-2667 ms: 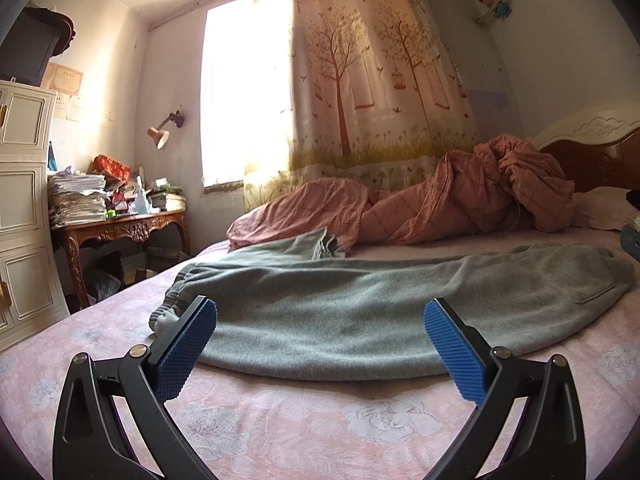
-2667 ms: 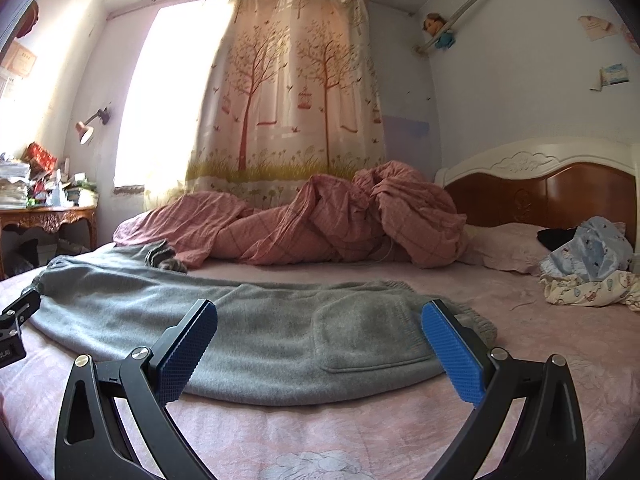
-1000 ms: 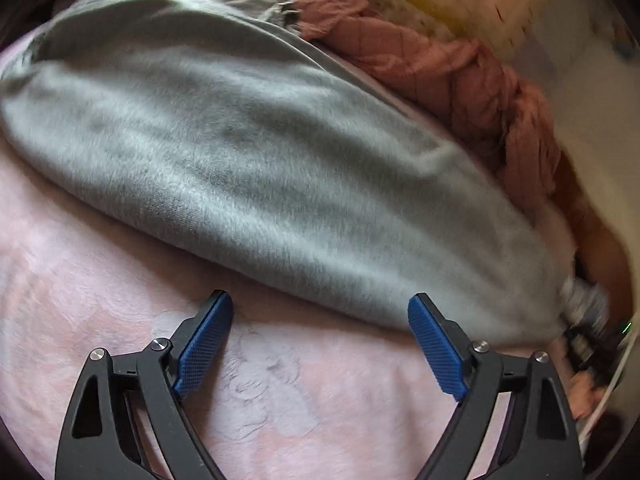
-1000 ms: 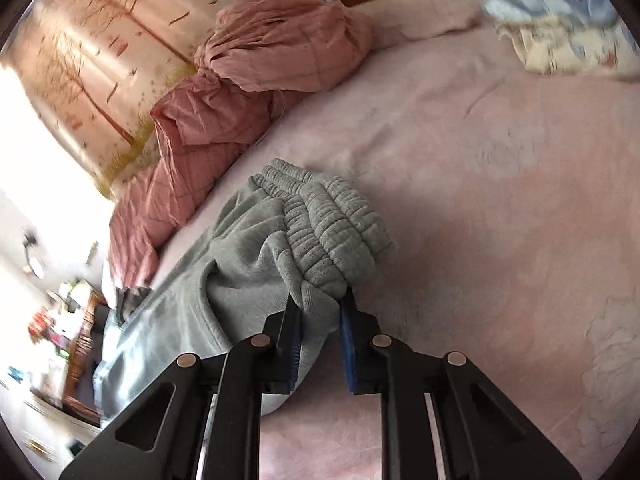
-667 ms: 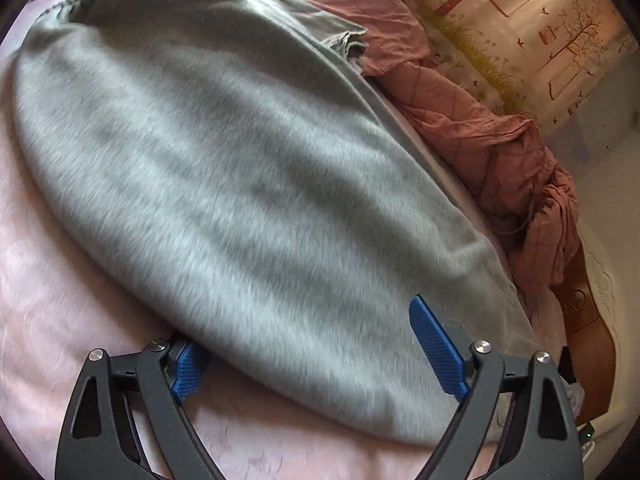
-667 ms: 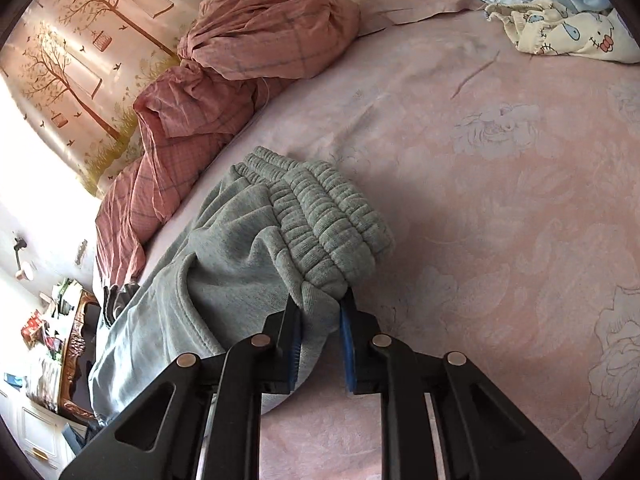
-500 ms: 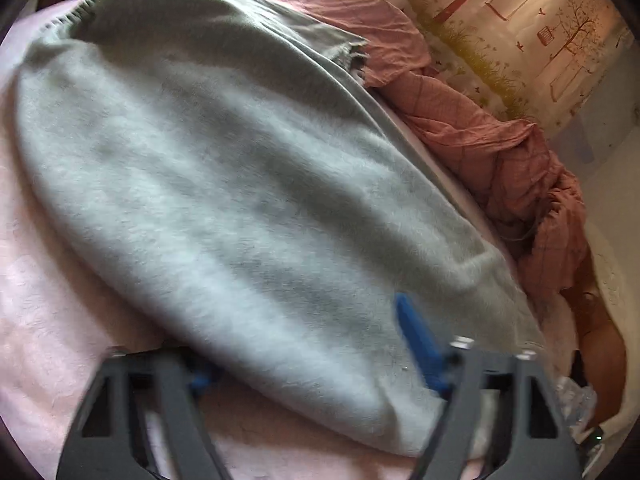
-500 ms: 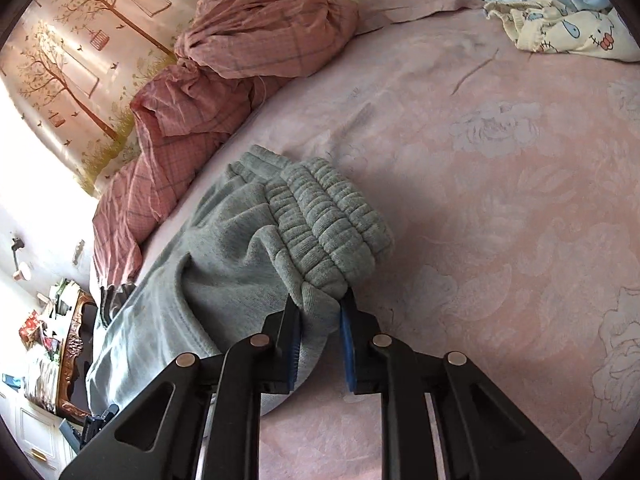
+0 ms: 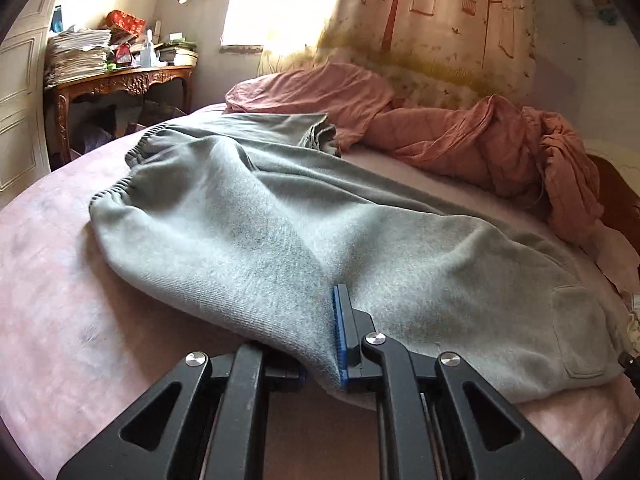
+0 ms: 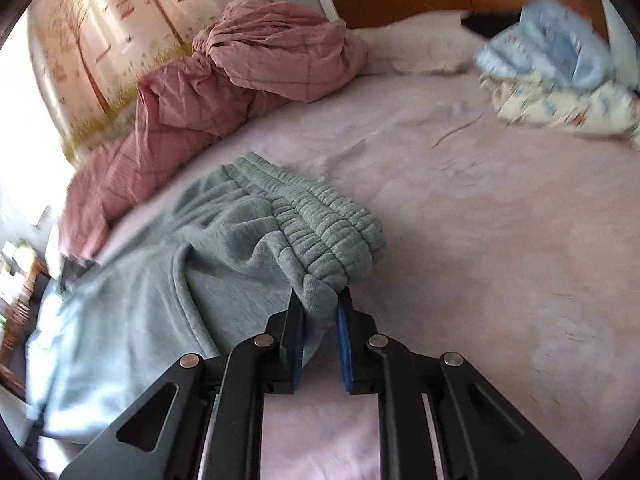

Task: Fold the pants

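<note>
Lying lengthwise near the bed's [image 9: 60,320] front edge, the grey sweatpants [image 9: 280,232] are pinched at both ends. The left gripper [image 9: 320,344] is clenched on a fold of leg fabric, while the right gripper [image 10: 320,320], its jaws closing, clamps the ribbed waistband [image 10: 320,216].

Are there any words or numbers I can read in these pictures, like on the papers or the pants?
No text can be read.
Stack of papers on the desk: too small and blurred.
Red package: print unreadable.
Grey pants: no label visible.
Curtain: only trees and birds, no words.
</note>
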Demonstrator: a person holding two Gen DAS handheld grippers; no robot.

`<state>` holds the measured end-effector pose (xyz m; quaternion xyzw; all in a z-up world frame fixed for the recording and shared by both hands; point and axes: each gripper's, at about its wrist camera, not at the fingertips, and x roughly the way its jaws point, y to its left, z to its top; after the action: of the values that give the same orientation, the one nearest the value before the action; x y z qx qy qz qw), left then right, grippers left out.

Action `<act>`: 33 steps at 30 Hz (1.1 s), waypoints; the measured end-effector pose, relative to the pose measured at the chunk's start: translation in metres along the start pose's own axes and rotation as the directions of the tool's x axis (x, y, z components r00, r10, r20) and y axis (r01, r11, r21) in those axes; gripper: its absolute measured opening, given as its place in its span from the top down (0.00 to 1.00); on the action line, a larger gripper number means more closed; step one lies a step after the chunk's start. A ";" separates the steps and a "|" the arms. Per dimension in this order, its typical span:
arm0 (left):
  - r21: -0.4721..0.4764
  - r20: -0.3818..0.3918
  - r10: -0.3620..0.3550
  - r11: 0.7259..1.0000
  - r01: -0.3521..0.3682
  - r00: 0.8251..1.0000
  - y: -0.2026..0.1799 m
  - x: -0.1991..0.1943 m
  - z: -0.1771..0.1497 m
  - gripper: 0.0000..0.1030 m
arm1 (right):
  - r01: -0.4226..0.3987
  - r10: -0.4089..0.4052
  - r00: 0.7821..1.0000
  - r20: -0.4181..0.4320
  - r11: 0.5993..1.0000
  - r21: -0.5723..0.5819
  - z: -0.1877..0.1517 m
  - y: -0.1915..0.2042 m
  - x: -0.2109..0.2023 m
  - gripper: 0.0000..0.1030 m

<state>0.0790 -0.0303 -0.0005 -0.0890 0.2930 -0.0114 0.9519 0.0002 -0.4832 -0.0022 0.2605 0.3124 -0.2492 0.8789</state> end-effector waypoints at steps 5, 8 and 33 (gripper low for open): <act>-0.062 -0.012 -0.002 0.998 0.001 1.000 0.017 -0.025 -0.003 0.91 | 0.054 -0.055 0.991 0.123 0.998 0.012 0.000 -0.006 -0.034 1.00; -0.077 -0.089 -0.045 0.996 0.038 0.995 0.024 -0.024 0.006 0.91 | 0.102 -0.105 0.954 0.282 0.995 0.025 0.020 -0.023 -0.066 1.00; -0.027 0.029 -0.015 0.999 0.016 0.999 0.020 -0.033 -0.017 0.91 | -0.309 0.307 0.950 0.057 0.950 0.046 0.031 -0.009 0.005 0.88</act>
<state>0.0417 -0.0104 0.0008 -0.1045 0.2787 -0.0135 0.9546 0.0109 -0.5101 0.0128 0.3235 0.2394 -0.1236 0.9071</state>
